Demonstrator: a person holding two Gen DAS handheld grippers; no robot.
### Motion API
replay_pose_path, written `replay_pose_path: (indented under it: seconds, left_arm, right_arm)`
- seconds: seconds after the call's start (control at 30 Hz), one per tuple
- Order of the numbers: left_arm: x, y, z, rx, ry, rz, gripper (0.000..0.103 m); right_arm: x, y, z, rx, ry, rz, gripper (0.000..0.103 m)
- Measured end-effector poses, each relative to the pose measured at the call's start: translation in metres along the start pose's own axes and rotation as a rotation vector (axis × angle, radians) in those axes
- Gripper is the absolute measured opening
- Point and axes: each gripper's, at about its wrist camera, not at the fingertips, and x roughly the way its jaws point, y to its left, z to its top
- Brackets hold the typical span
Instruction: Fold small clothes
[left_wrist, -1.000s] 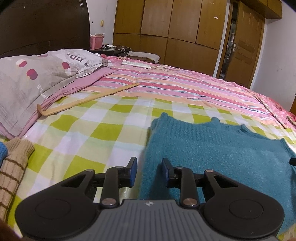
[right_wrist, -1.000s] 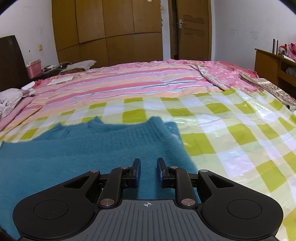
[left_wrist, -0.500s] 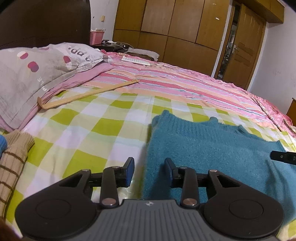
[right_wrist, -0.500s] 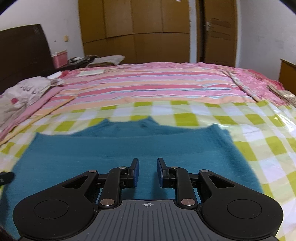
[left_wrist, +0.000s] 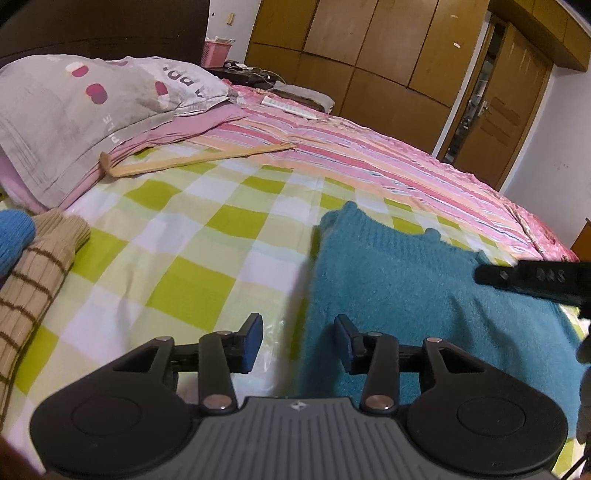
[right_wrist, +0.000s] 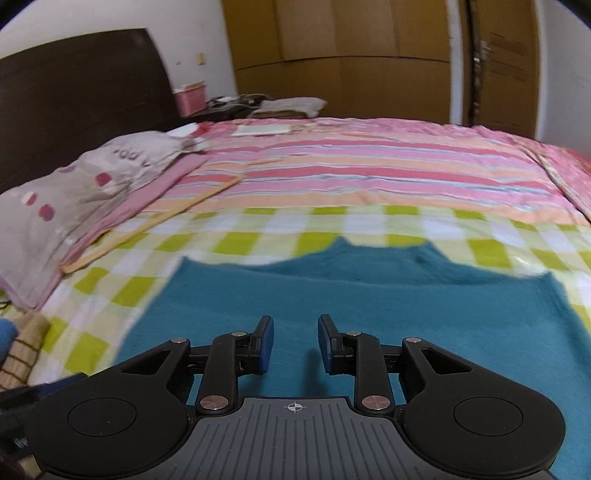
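Note:
A teal knitted sweater (left_wrist: 413, 280) lies flat on the green-and-white checked sheet (left_wrist: 207, 243) of the bed. My left gripper (left_wrist: 298, 341) hovers over the sweater's left edge, its jaws opening, with only that edge below the gap and nothing pressed by the pads. In the right wrist view the same sweater (right_wrist: 369, 302) fills the foreground. My right gripper (right_wrist: 295, 341) hangs above its middle, jaws opening and holding nothing. The black tip of the right gripper (left_wrist: 532, 277) juts in from the right edge of the left wrist view.
A grey pillow (left_wrist: 85, 110) and a wooden stick (left_wrist: 192, 162) lie at the back left. Folded clothes, one tan striped (left_wrist: 33, 280) and one blue (left_wrist: 13, 236), sit at the left. A pink striped quilt (right_wrist: 369, 170) covers the far bed, wardrobes behind.
Both grippers' jaws have widened. The right gripper swung left from the sweater's right edge to over its middle, and its tip entered the left wrist view. The left gripper shifted slightly at the left edge.

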Motion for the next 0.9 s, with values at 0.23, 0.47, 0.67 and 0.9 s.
replay_pose_path:
  seconds: [0.23, 0.47, 0.67, 0.9]
  left_arm:
    - [0.000, 0.002, 0.000, 0.017, -0.001, -0.010, 0.050]
    - [0.001, 0.006, 0.001, 0.012, 0.005, -0.025, 0.052]
    - [0.001, 0.009, 0.000, 0.000, 0.015, -0.033, 0.055]
    - [-0.008, 0.015, -0.010, -0.024, 0.045, -0.047, 0.057]
  right_arm:
    - [0.013, 0.041, 0.005, -0.075, 0.019, 0.048, 0.028]
    - [0.028, 0.066, 0.008, -0.113, 0.043, 0.062, 0.031]
    - [0.038, 0.081, 0.012, -0.136, 0.074, 0.077, 0.034]
    - [0.052, 0.088, 0.022, -0.131, 0.121, 0.091, 0.040]
